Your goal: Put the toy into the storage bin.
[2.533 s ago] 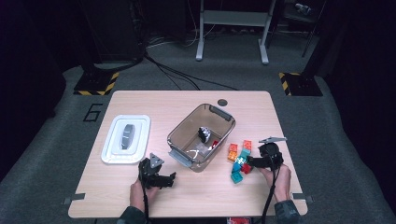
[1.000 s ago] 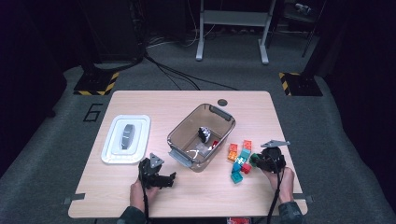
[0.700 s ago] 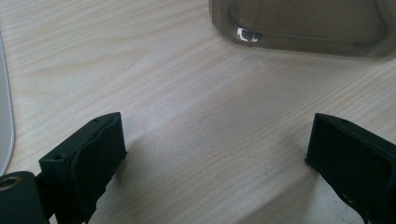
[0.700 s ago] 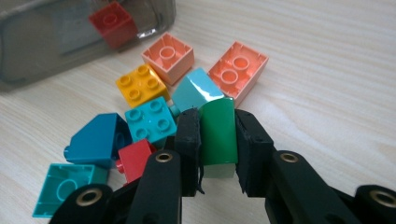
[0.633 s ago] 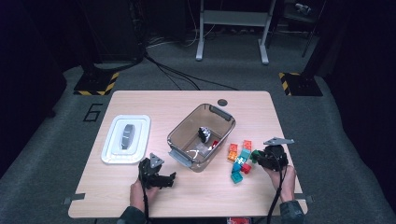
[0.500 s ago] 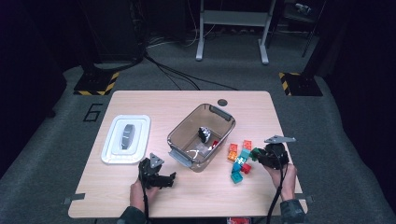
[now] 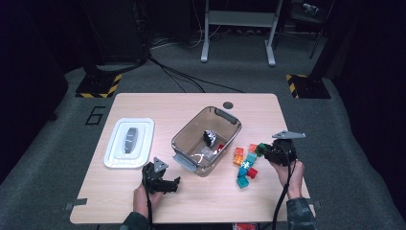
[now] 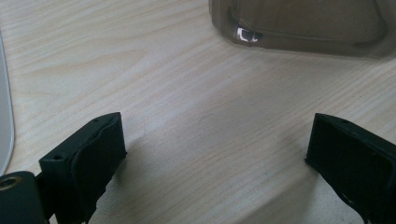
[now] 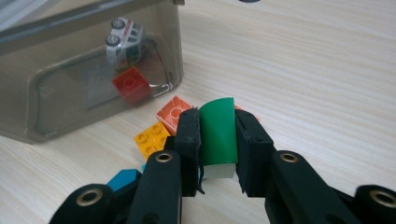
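The right tongs (image 9: 217, 140) pinch a green block (image 9: 217, 135), lifted clear; the bin (image 9: 88, 70) is ahead-left, so next carry it over and drop. The left tongs (image 8: 215, 154) gape empty.

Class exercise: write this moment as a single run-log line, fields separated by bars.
right tongs: shut on green block, above table | left tongs: open, empty | bin: toy car, red brick inside

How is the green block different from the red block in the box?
The green block is pinched between the right tongs, while the red block lies loose inside the smoky plastic box. The green block has a smooth curved face; the red block has round studs on top. The green block is held outside the box, the red one rests beside a toy car. Both are plastic toy bricks.
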